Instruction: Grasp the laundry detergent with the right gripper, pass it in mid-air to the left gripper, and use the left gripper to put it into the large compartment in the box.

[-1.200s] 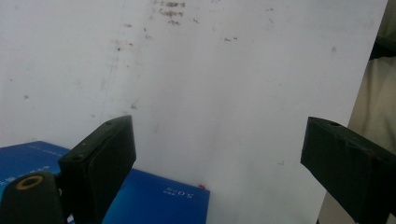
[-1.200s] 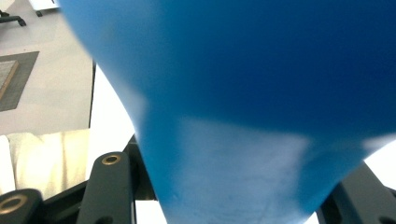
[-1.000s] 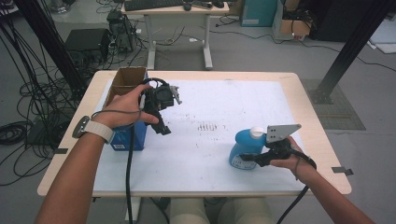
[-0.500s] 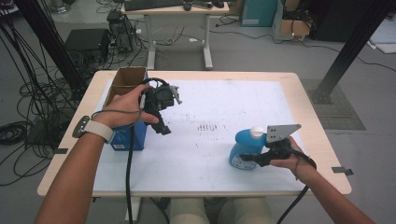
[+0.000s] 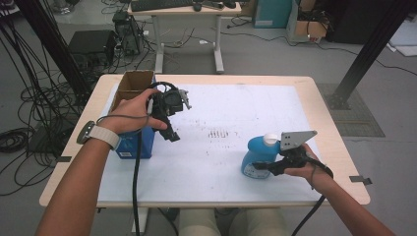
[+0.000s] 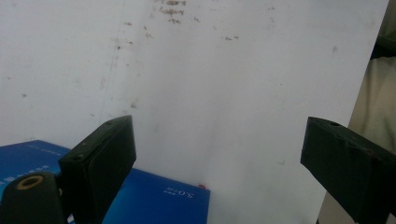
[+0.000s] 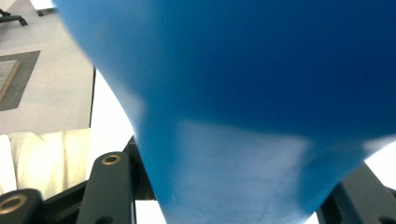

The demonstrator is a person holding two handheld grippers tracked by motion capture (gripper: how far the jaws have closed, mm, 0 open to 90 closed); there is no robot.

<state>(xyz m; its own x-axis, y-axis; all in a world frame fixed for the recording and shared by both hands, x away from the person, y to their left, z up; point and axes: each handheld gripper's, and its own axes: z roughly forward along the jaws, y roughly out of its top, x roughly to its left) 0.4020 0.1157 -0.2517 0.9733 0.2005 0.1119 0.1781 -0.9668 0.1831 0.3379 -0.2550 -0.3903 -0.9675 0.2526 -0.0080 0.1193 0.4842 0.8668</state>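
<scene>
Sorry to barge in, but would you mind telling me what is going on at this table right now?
A person is working with a handheld gripper in each hand. The right gripper is shut on a blue bottle with a white cap, standing upright on the white table. The left gripper is open and holds nothing, raised beside an open cardboard box with blue sides at the table's left edge.

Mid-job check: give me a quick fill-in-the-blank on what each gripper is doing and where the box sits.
1. The right gripper is shut on a blue ____ with a white cap.
2. The left gripper has its jaws ____, with nothing between them.
3. The open cardboard box stands near the table's far ____ corner in the high view.
4. The sheet covering the table is ____ in colour.

Missing words: bottle; open; left; white
</scene>
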